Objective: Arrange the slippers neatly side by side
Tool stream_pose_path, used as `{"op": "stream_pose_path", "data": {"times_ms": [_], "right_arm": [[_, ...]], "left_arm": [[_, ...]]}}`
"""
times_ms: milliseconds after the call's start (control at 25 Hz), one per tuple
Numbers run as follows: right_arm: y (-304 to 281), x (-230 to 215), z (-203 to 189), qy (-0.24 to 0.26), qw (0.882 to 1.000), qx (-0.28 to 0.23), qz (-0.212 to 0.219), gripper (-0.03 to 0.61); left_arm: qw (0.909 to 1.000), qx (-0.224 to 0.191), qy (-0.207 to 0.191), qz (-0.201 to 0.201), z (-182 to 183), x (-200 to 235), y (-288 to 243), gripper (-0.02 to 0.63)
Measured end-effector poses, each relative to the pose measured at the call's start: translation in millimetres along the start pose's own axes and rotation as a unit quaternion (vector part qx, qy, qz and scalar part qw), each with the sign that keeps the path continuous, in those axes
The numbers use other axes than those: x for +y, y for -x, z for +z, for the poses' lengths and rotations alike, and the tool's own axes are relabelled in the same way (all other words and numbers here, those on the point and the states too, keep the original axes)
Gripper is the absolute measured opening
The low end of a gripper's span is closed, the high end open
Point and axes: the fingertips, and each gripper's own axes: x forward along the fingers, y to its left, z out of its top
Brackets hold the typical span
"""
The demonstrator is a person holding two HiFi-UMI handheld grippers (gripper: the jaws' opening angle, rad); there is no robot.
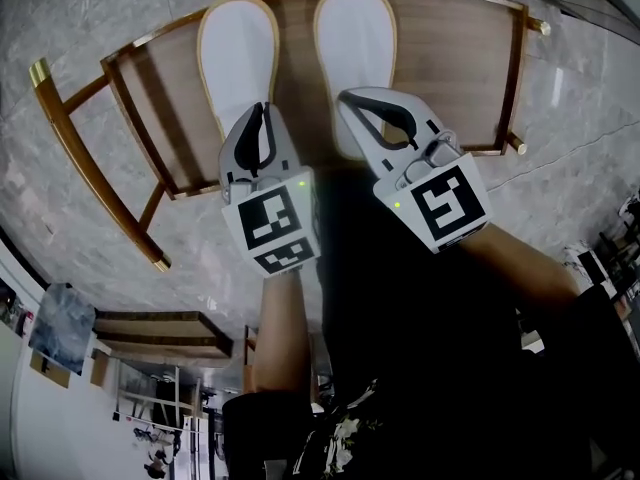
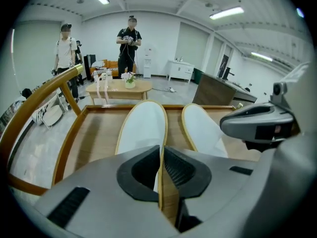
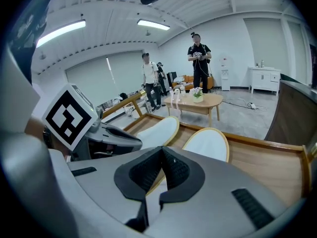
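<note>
Two white slippers with tan rims lie side by side, toes pointing away, on a wooden rack (image 1: 455, 58). The left slipper (image 1: 237, 48) (image 2: 143, 125) (image 3: 156, 130) and the right slipper (image 1: 355, 38) (image 2: 200, 125) (image 3: 208, 143) are parallel with a narrow strip of wood between them. My left gripper (image 1: 263, 110) (image 2: 161, 147) hovers over the left slipper's heel end, jaws shut, with only a thin slit between the pads. My right gripper (image 1: 347, 96) (image 3: 161, 150) sits over the right slipper's inner heel edge, its jaws also shut. I see nothing held in either.
The rack has a gold-coloured metal frame (image 1: 70, 138) and stands on a grey marble floor (image 1: 580, 148). Farther off in the room are a low wooden coffee table (image 2: 119, 88), two standing people (image 2: 130, 43) and white cabinets (image 2: 179, 69).
</note>
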Motion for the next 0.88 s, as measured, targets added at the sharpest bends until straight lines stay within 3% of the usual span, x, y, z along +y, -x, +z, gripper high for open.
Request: {"op": "stream_pose_path", "data": {"times_ms": [120, 240, 520, 880], "right_arm": [[3, -3, -2, -0.003, 1.0, -0.002, -0.003, 0.0], [6, -3, -1, -0.005, 1.0, -0.007, -0.006, 0.0], [12, -4, 1, -0.014, 1.0, -0.015, -0.009, 0.0], [21, -19, -1, -0.028, 0.999, -0.021, -0.028, 0.0]], "left_arm": [[0.9998, -0.012, -0.008, -0.011, 2, -5, 4, 0.029], [0.9996, -0.013, -0.008, -0.022, 0, -8, 10, 0.104], [0.9958, -0.02, -0.083, 0.032, 9, 12, 16, 0.187], [0.9965, 0.003, -0.079, 0.028, 23, 22, -7, 0.232]]}}
